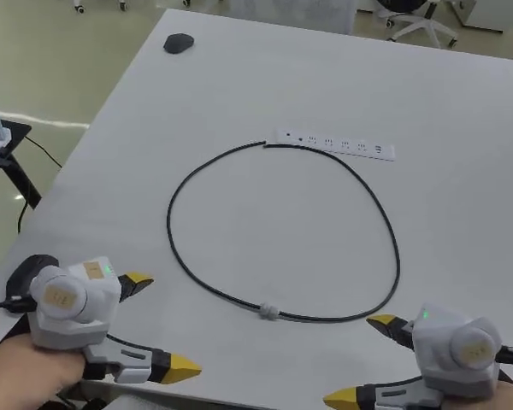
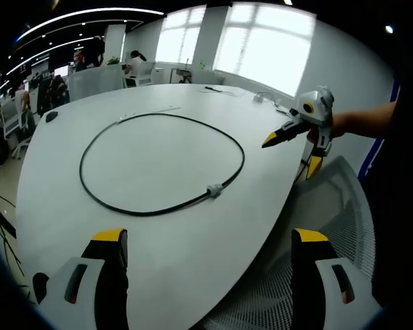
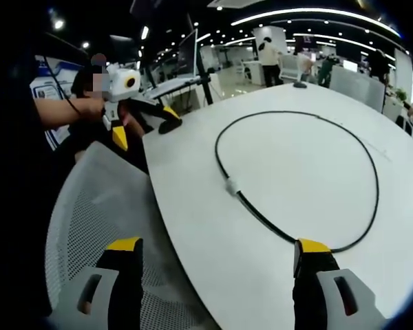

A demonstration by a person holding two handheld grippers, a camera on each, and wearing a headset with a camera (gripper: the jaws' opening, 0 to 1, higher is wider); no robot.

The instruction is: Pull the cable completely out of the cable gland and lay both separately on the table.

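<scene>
Thin black cable (image 1: 168,224) lay in one big open ring on the white tabletop (image 1: 282,222). The small pale-grey cable gland (image 1: 269,312) was threaded on the near arc of the ring, between the two grippers and closer to the table edge than to the far side. The loop's far end met the left end of a flat white power strip (image 1: 335,144); couldn't tell if it was joined to it or just beside it. A dark computer mouse (image 1: 179,42) sat well apart at the far corner. The left gripper (image 1: 161,323) hung at the near-left edge with its yellow-tipped jaws spread wide and nothing between them. The right gripper (image 1: 362,359) hung at the near-right edge, also spread and empty. Neither touched the cable or the gland. Judged step: the very start, reach not yet made, gland still on the cable. The next move likely calls for one gripper to pinch the gland and the other to close on the cable just beside it, then pull apart along the cable's line. With that much cable left in the gland, repeated re-grips seem needed before the end slips free.
</scene>
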